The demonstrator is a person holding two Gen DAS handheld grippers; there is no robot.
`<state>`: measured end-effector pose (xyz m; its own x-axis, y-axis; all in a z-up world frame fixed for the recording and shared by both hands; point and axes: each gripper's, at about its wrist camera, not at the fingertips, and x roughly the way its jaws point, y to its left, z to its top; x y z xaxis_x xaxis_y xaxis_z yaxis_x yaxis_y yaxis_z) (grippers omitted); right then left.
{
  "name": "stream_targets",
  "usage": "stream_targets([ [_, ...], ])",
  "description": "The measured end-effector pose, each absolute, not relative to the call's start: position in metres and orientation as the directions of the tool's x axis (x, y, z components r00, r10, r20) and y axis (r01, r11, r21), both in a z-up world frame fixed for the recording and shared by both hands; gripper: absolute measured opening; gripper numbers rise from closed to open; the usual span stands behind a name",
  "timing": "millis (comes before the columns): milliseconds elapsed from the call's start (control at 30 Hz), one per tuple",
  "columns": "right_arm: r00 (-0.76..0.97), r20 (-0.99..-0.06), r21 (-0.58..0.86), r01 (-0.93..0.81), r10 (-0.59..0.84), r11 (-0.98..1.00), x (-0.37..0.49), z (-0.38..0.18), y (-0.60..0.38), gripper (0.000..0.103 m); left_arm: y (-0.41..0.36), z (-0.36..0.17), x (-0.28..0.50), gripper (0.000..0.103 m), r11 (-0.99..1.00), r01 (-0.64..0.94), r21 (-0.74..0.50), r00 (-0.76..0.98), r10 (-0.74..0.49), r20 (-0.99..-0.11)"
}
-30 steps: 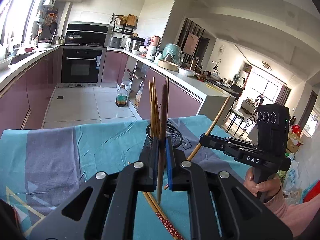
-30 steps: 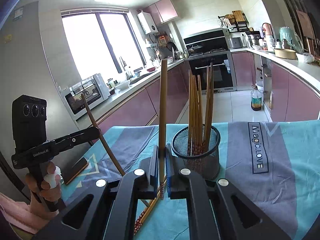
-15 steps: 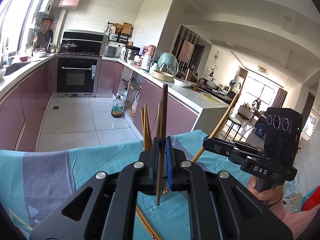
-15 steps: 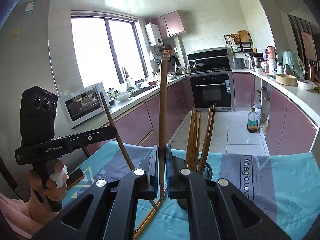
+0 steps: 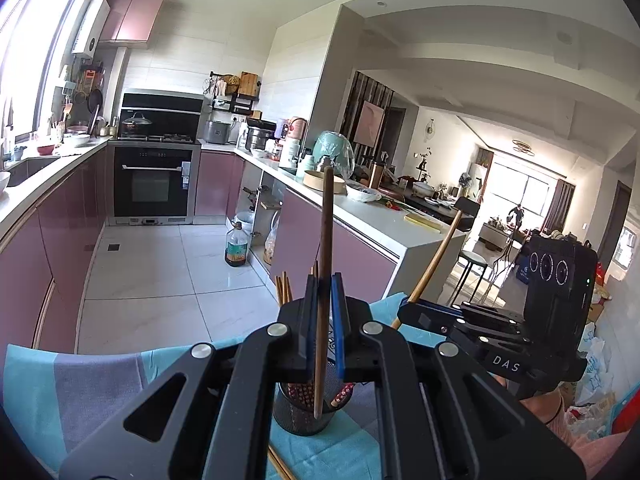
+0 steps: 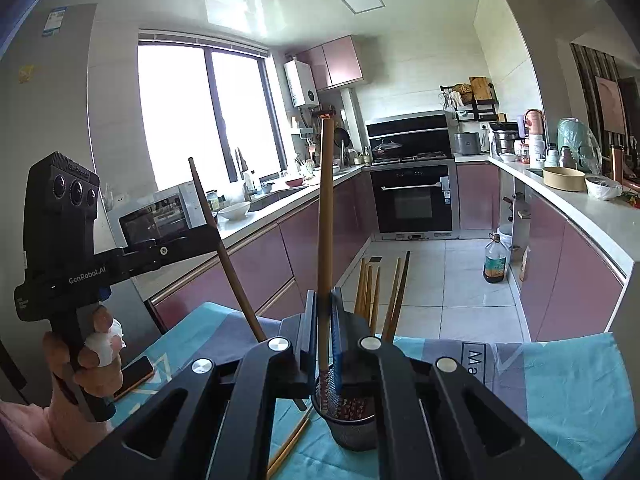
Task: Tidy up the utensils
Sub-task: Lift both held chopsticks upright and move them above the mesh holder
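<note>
Kitchen table under a teal-and-grey cloth [image 6: 560, 384].
Both grippers, left gripper [image 5: 322, 312] and right gripper [image 6: 322, 320], each clamp one chopstick above the mesh holder [image 6: 354, 432].

We are reading "DAS" in white letters on the body of the right gripper [image 5: 323, 308] as it is showing in the left wrist view. We are reading "GenRobot.AI" on the side of the left gripper [image 6: 218, 236] in the right wrist view. On the tablecloth [image 6: 560, 392], near its far edge, we are making out only "Ma", the rest being hidden.
</note>
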<state>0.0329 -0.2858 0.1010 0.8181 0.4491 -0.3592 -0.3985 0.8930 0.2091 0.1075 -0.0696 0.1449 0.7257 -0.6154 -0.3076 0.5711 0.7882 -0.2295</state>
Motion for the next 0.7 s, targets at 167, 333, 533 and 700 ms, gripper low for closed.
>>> stream_targets([
  [167,0.824,-0.371,0.202,-0.377,0.427,0.904,0.042,0.097,-0.288,0.005,-0.073,0.146,0.116,0.007,0.793,0.560,-0.240,0.728,-0.610,-0.314],
  [333,0.822,-0.398,0.200,-0.356,0.407,0.913,0.050,0.088,-0.289,0.005,-0.078,0.134,0.137,0.007,0.804,0.540,-0.251,0.719,-0.595,-0.359],
  [533,0.802,-0.445,0.209,-0.340,0.399,0.917,0.062,0.074,-0.288,0.005,-0.086,0.110,0.153,0.007,0.811,0.530,-0.247,0.683,-0.581,-0.442],
  [700,0.769,-0.501,0.199,-0.343,0.396,0.918,0.069,0.061,-0.282,0.005,-0.088,0.097,0.159,0.007,0.807,0.546,-0.225,0.651,-0.577,-0.492],
])
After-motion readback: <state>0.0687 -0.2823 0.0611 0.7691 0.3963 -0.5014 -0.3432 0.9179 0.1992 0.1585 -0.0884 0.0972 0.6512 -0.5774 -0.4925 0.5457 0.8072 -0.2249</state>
